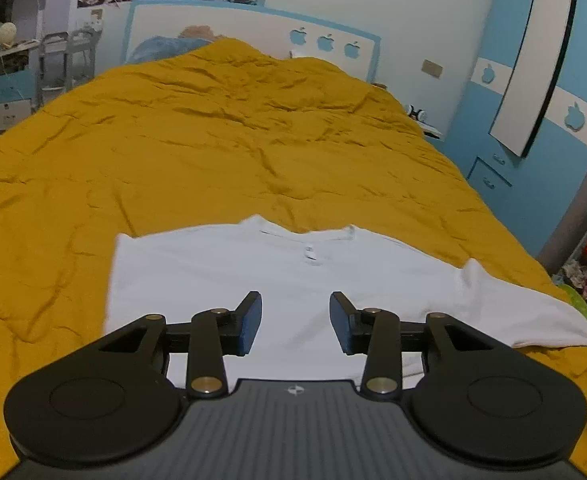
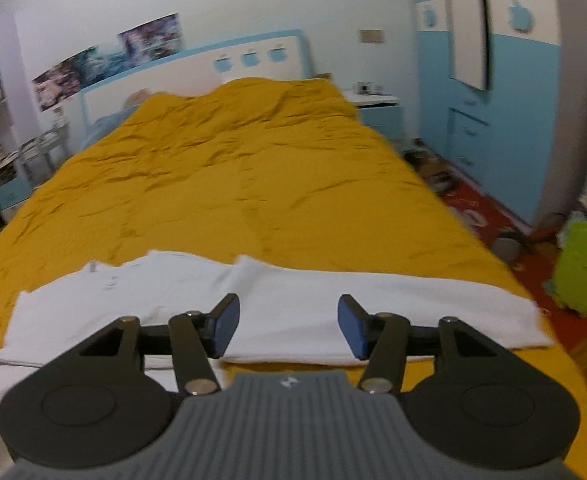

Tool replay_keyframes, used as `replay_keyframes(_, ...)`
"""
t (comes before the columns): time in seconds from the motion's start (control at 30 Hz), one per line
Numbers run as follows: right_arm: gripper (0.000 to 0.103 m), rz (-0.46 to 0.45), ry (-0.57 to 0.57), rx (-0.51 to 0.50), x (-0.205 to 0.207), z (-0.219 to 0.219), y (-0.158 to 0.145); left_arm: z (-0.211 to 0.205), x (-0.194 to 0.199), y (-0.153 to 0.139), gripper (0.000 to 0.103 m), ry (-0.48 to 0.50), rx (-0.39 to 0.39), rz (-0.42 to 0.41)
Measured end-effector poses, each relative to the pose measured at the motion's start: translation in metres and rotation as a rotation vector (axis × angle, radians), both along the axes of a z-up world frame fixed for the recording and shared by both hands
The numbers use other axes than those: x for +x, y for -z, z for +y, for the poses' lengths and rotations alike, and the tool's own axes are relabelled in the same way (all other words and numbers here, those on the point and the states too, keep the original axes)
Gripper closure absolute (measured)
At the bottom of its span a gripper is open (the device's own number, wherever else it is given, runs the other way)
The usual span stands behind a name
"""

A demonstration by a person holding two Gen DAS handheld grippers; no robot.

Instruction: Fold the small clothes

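Observation:
A white T-shirt [image 1: 253,276] lies flat on the mustard-yellow bedspread [image 1: 213,140] near the bed's front edge, collar away from me. Its left side looks folded in to a straight edge; its right sleeve [image 1: 533,316] spreads out to the right. My left gripper [image 1: 295,322] is open and empty, hovering over the shirt's body. In the right wrist view the shirt [image 2: 133,296] lies across the front, with the right sleeve [image 2: 393,312] stretched right. My right gripper [image 2: 288,326] is open and empty, over the sleeve's near edge.
The bedspread [image 2: 233,184] is wrinkled and stretches back to a white and blue headboard [image 1: 253,28]. A blue wardrobe [image 2: 505,100] and a nightstand [image 2: 377,108] stand on the right. A green bag [image 2: 581,272] and clutter lie on the red floor right of the bed.

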State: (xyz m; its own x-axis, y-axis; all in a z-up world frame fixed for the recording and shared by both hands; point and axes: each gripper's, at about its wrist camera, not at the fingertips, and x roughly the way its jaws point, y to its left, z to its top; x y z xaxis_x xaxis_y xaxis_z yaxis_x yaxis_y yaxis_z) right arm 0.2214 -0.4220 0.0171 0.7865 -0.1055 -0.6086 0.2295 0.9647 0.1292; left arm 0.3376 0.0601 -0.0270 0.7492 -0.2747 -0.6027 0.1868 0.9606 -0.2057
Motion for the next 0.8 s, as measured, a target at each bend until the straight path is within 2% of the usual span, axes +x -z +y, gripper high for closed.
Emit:
replay_keyframes(0.17,0.046,0.038,0.095,0.035,-0.027,-0.046,0.014,-0.023,0.0,0.006,0.056,-0.004,0.0,0.025)
replay_keyframes(0.33,0.038,0.07,0.168,0.113,-0.04,-0.087,0.042,-0.037,0.007,0.014,0.054,-0.015,0.012,0.052)
replay_keyframes(0.57,0.038,0.059,0.308,0.248,-0.047,-0.15,0.076,-0.058,0.024,0.034,0.051,-0.035,0.061,0.086)
replay_keyframes(0.8,0.039,0.055,0.446,0.363,-0.037,-0.218,0.113,-0.074,0.042,0.061,0.051,-0.067,0.123,0.159)
